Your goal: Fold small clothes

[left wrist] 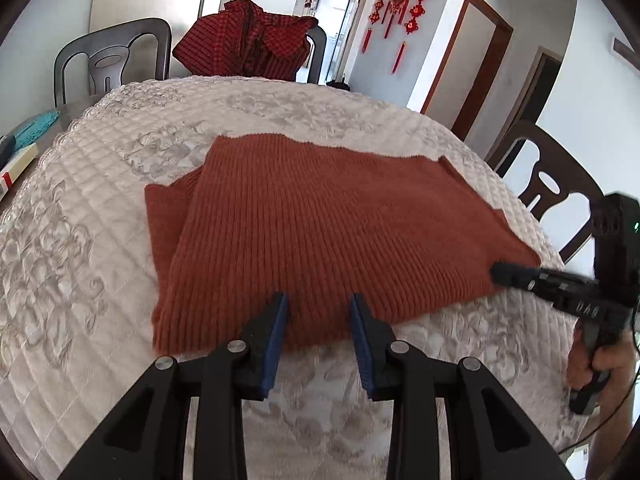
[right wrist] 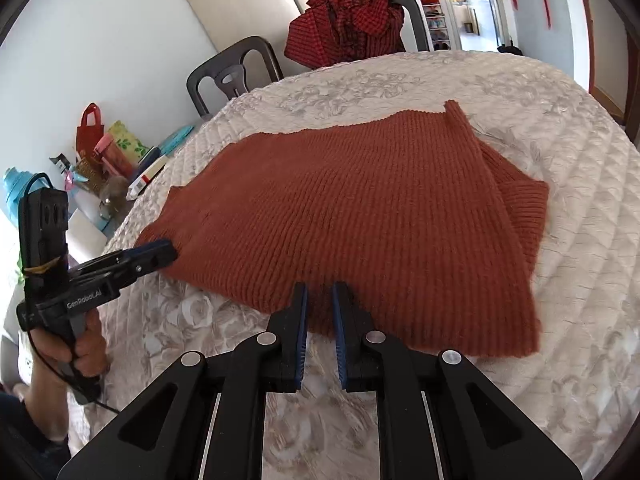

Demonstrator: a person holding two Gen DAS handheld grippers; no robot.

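A sweater (left wrist: 320, 216) lies on the table (left wrist: 80, 240) (chairs (left wrist: 112, 60) behind, apparently draped with clothing (left wrist: 248, 40)).

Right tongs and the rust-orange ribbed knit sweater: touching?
Touching. The right wrist view shows the right tongs nipping the rust-orange ribbed knit sweater's near hem.
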